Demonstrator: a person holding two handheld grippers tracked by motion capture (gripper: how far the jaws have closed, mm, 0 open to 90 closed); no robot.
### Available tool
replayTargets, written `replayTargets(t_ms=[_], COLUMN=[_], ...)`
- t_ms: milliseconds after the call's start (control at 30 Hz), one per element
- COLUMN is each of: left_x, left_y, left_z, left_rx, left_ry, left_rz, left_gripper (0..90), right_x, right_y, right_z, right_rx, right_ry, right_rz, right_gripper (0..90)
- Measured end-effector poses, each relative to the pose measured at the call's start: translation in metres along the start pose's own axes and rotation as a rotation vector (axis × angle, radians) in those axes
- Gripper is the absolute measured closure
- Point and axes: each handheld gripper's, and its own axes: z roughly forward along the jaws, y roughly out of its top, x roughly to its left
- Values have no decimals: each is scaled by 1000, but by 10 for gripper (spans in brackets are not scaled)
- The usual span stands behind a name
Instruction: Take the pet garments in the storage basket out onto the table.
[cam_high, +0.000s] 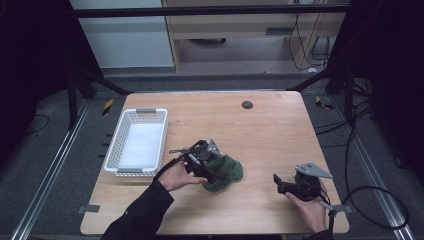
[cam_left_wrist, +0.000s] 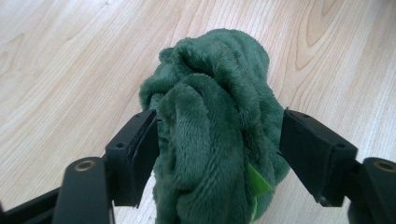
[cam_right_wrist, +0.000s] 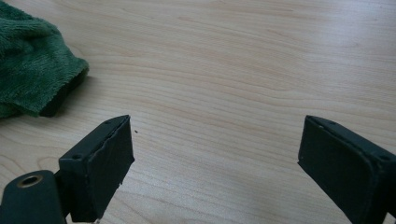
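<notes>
A crumpled dark green plush cloth (cam_high: 229, 169) lies on the wooden table a little in front of its middle. My left gripper (cam_high: 209, 172) reaches into its left side. In the left gripper view the cloth (cam_left_wrist: 215, 93) bulges up between the jaws of that gripper (cam_left_wrist: 217, 135), which stand wide; the pads sit at the fabric's sides without squeezing it. My right gripper (cam_high: 277, 184) rests low near the table's front right, open (cam_right_wrist: 215, 144), with bare wood between its jaws. A corner of the cloth (cam_right_wrist: 32, 70) lies beyond it to the left.
A white plastic basket (cam_high: 145, 113) with a pale lining stands at the table's left side. A small black round cap (cam_high: 247, 105) sits in the tabletop near the far edge. Cables trail off the table's right side.
</notes>
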Motion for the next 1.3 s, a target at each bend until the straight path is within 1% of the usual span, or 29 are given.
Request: replayTargets(t_ms=[67,133,267,367,467,567,600,667,700,733,867,933,967,1000,1133,1233,1300], left_x=[0,1,4,6,7,7,8,8,8,8,6,4,4,3,0,0,0], left_y=[-2,-4,-10,-15,-21,-28,-30,-36,-38,-41,-52,-57,-60,-63,-78,-90,-98], left_z=[-4,-8,-16,-22,-27,-32,-34,-36,-37,-38,-43,-46,-47,-49,-53,-55,-56], left_rx=[-15,-28,-63,-92,-126,-167,-177,-205,-216,-229,-285,-302,-312,-324,-363,-388,-404], left_ry=[2,14,23,30,31,41,45,54,59,62,75,85,90,92,118,135,134], left_rz=[-4,-16,-61,-84,-109,-137,-143,-162,-165,-170,-203,-211,-217,-226,-260,-287,-309], left_gripper=[248,242,235,231,230,230,231,230,230,230,233,235,236,238,250,280,297], right_x=[0,1,1,1,1,1,1,2,1,2,1,2,1,1,2,2,2], right_y=[0,0,0,0,0,0,0,0,0,0,0,0,0,0,0,0,0], right_z=[0,0,0,0,0,0,0,0,1,0,1,0,1,1,1,1,1], right_rx=[0,-1,-1,0,0,-1,-2,0,-1,1,-1,0,-2,-2,-1,1,1], right_ry=[1,-1,-2,1,0,-1,-3,0,-3,0,-3,-1,-4,-4,-4,-4,-5], right_rz=[1,-1,2,7,5,4,0,9,3,7,6,10,4,2,3,8,1], right_gripper=[102,101,101,100,100,100,100,100,100,100,99,99,99,99,98,98,98])
